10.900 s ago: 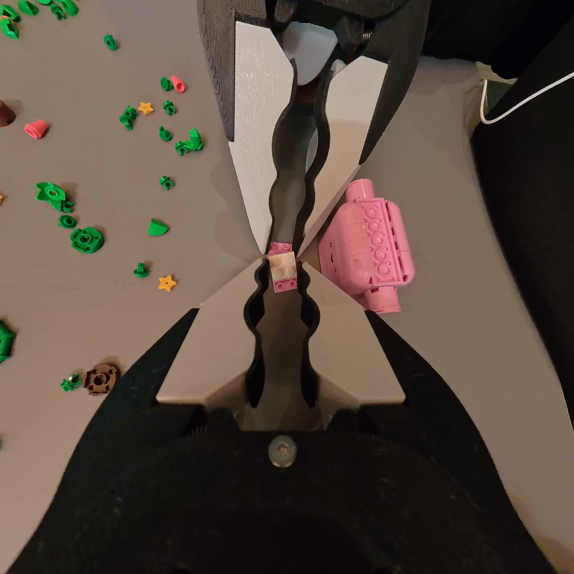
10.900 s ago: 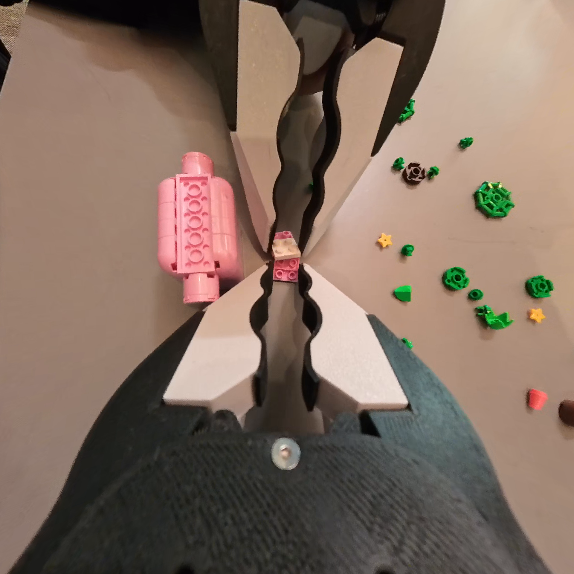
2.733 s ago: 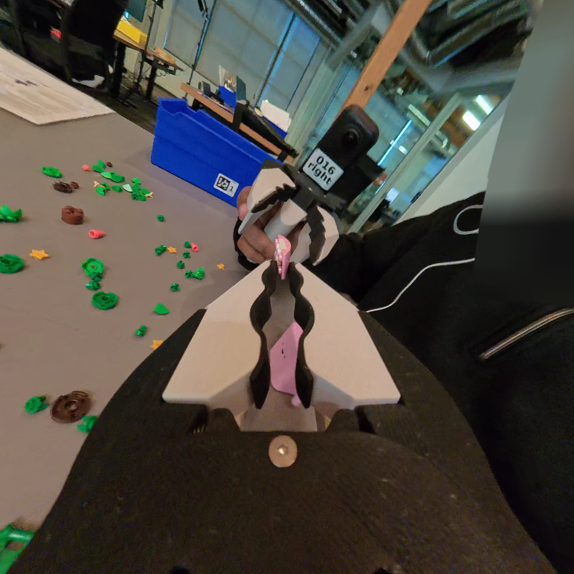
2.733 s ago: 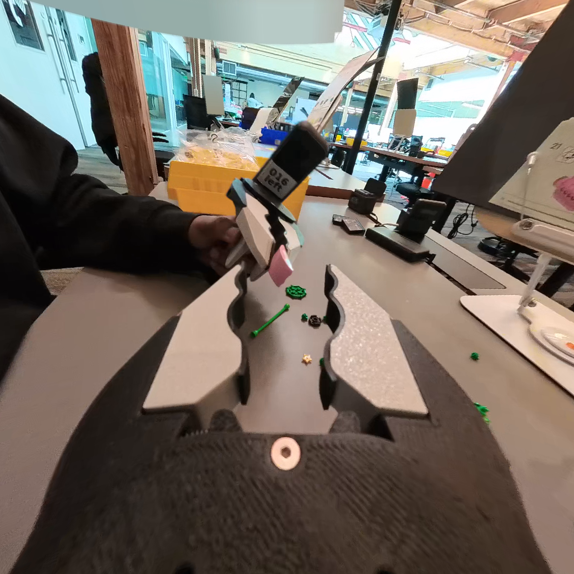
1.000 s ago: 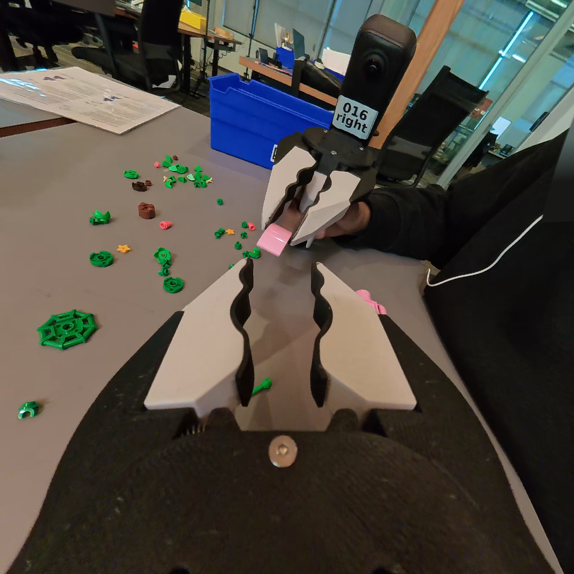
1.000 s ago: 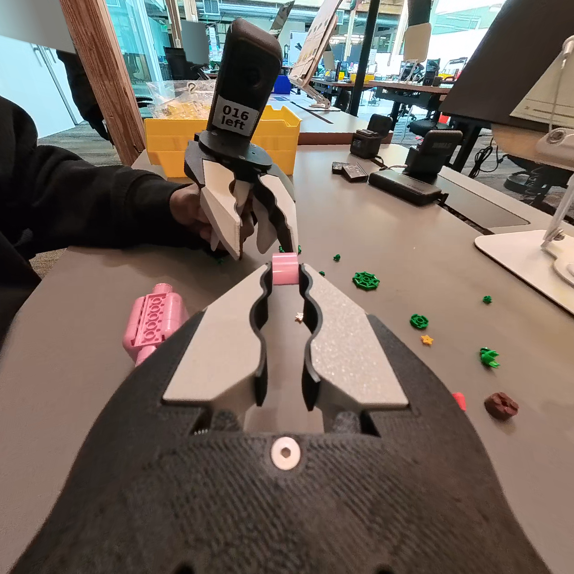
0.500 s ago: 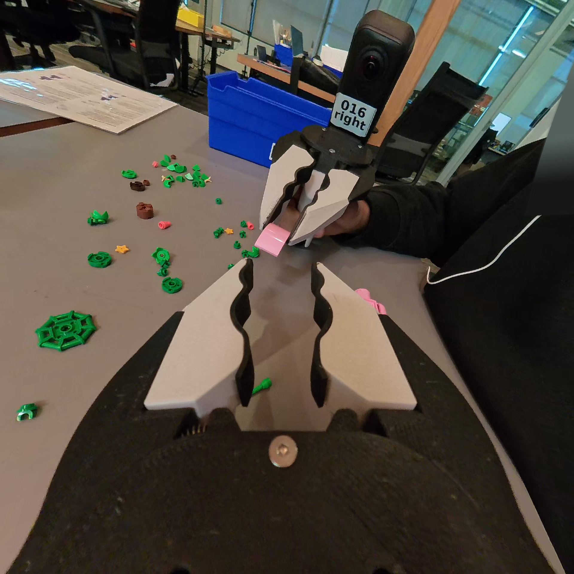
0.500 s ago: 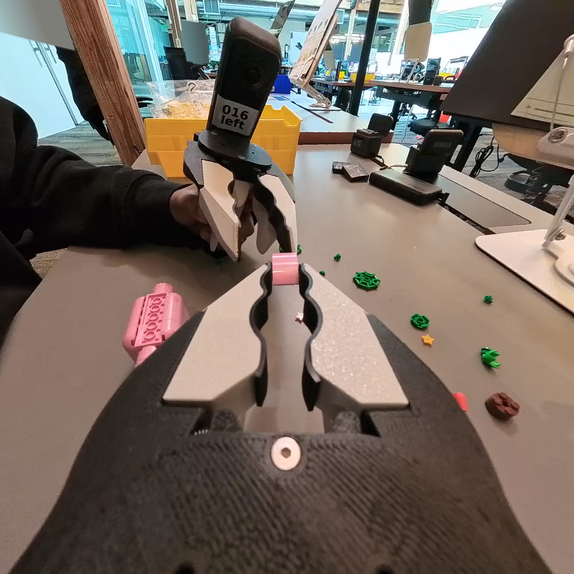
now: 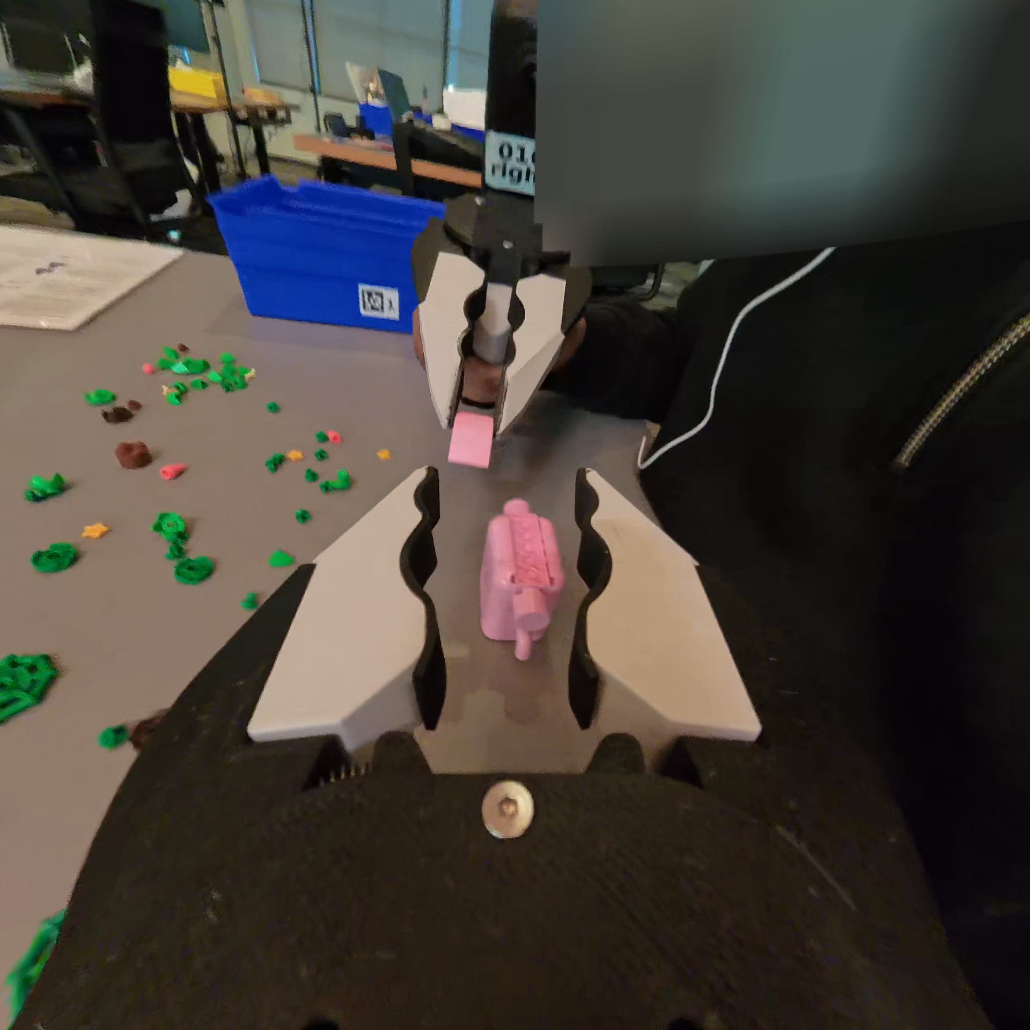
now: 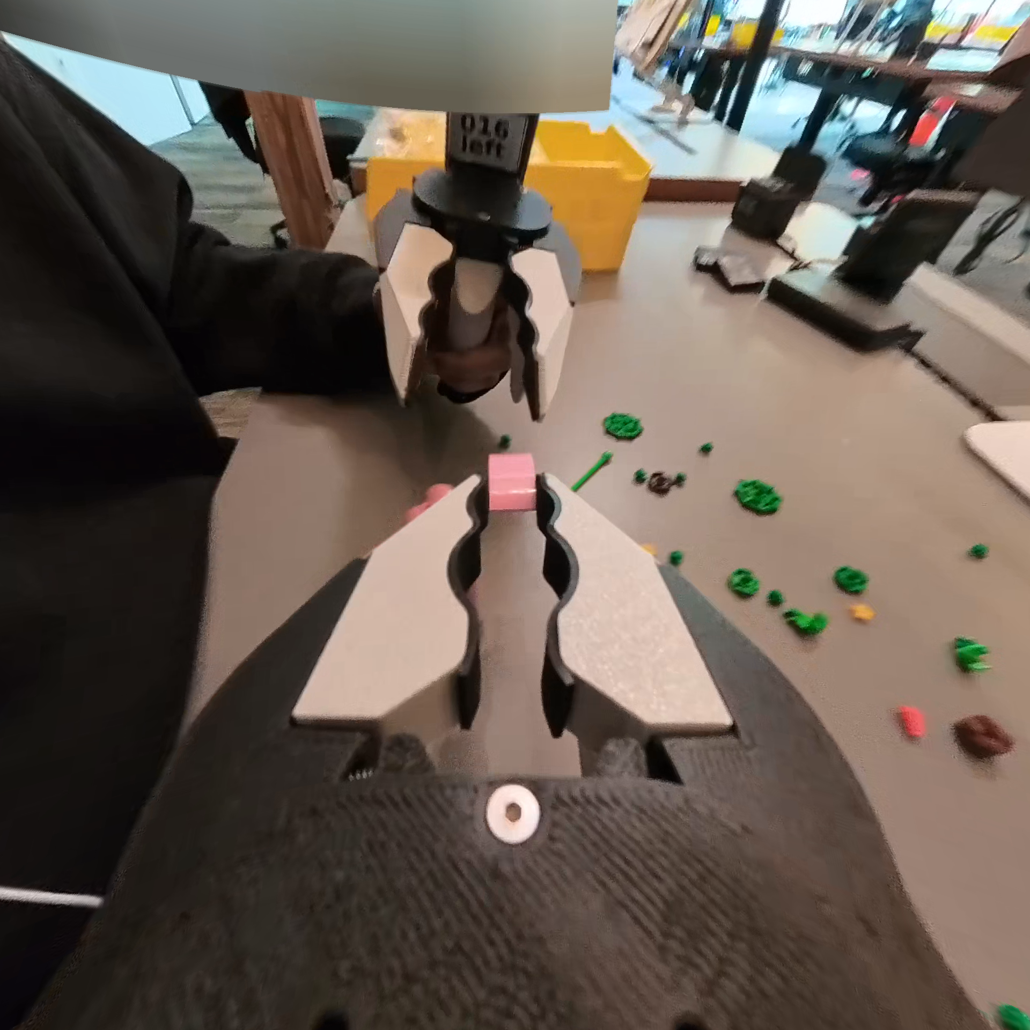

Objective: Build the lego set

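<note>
Bare grey table [image 9: 356, 423] between the two grippers, big pink lego piece [image 9: 521, 574] lying in the gap of the wide-open left gripper [image 9: 506, 474], small green bits [image 9: 184, 568] scattered beside, blue bin [image 9: 317, 262] blocking the far edge

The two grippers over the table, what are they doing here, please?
A person is building a lego set with a gripper in each hand. The right gripper is shut on a small pink piece, held above the grey table. The left gripper is open and empty; between its fingers the larger pink assembly is seen lying on the table. Small green, brown and yellow pieces lie scattered to the side, untouched.
</note>
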### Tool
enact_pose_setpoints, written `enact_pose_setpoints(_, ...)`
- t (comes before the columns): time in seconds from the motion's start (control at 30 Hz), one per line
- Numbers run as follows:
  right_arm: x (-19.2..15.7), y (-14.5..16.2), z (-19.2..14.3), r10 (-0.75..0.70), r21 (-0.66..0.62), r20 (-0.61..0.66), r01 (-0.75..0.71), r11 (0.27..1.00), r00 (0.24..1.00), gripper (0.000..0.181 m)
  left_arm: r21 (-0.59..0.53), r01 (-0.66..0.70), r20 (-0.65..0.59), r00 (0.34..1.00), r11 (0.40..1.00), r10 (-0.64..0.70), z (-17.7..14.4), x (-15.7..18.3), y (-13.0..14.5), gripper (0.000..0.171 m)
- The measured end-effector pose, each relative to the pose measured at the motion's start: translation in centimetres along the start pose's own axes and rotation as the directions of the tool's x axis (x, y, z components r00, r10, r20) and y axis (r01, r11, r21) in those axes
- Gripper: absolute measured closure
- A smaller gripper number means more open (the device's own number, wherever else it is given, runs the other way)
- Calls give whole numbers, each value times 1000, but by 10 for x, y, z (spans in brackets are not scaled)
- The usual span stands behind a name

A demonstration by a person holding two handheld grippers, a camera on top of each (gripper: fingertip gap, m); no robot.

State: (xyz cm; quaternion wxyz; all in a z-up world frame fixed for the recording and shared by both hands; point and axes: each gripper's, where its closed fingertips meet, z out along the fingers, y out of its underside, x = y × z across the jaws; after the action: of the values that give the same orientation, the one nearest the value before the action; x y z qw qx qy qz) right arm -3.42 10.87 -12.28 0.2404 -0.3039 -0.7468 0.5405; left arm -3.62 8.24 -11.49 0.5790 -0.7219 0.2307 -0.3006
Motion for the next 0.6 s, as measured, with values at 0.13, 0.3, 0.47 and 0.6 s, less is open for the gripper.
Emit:
enact_pose_setpoints(0.13, -25, 19, 13, 58, -64, 86, -52, 997, 995, 166, -93, -17, 33, 999, 996, 21, 14, 11, 22, 126)
enact_pose_setpoints(0.3, -31, 31, 20, 27, -130, 103, -13, 991, 994, 166, -135, -29, 37, 999, 990, 35, 15, 10, 29, 128)
enact_pose_setpoints(0.47, -33, 35, 21, 13, -148, 114, 4, 989, 993, 166, -213, -46, 35, 998, 976, 54, 20, 10, 43, 133)
enact_pose_setpoints(0.6, -32, 40, 20, -18, -170, 114, 37, 985, 993, 167, -259, -53, 41, 997, 964, 66, 24, 9, 52, 134)
